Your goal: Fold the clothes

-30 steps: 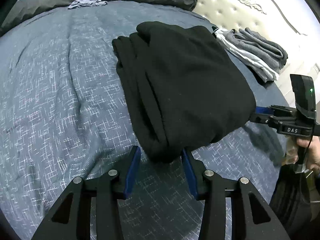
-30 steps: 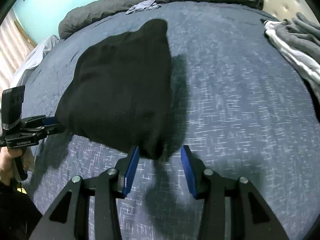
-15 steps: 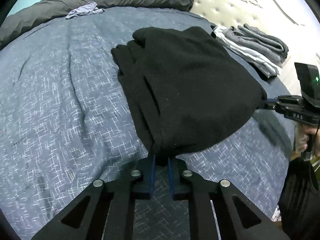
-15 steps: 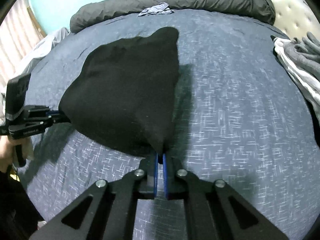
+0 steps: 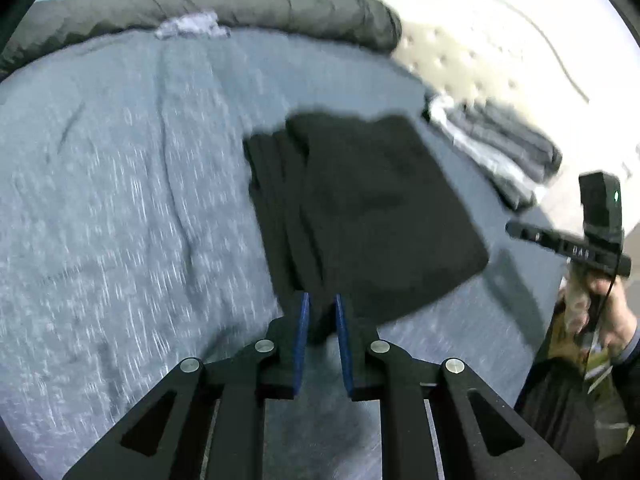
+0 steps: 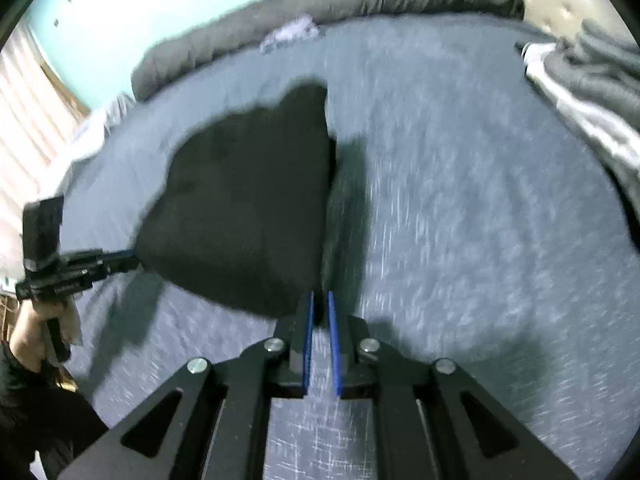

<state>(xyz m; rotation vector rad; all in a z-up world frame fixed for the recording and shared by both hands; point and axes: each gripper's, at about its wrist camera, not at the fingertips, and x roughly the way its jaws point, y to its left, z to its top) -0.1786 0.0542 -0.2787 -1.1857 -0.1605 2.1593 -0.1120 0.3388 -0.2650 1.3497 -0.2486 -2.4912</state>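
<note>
A folded black garment (image 5: 372,216) lies on the blue-grey bed cover (image 5: 120,200). My left gripper (image 5: 320,312) is shut on its near left corner. My right gripper (image 6: 319,304) is shut on its near right corner, with the garment (image 6: 248,208) stretching away to the left. The near edge is lifted off the bed between the two grippers. In the left wrist view the right gripper (image 5: 516,229) shows at the right; in the right wrist view the left gripper (image 6: 128,258) shows at the left, touching the cloth. Both views are motion-blurred.
A stack of folded grey and white clothes (image 5: 496,148) sits at the right by the padded headboard (image 5: 480,48). A rolled dark duvet (image 5: 240,4) lies along the far edge with a small pale cloth (image 5: 188,26) on the bed in front of it. The bed cover (image 6: 460,200) is bare right of the garment.
Both grippers, open a second ago, closed on the garment's near corners and have lifted and pulled back; the garment now looks farther away and its near edge is raised.
</note>
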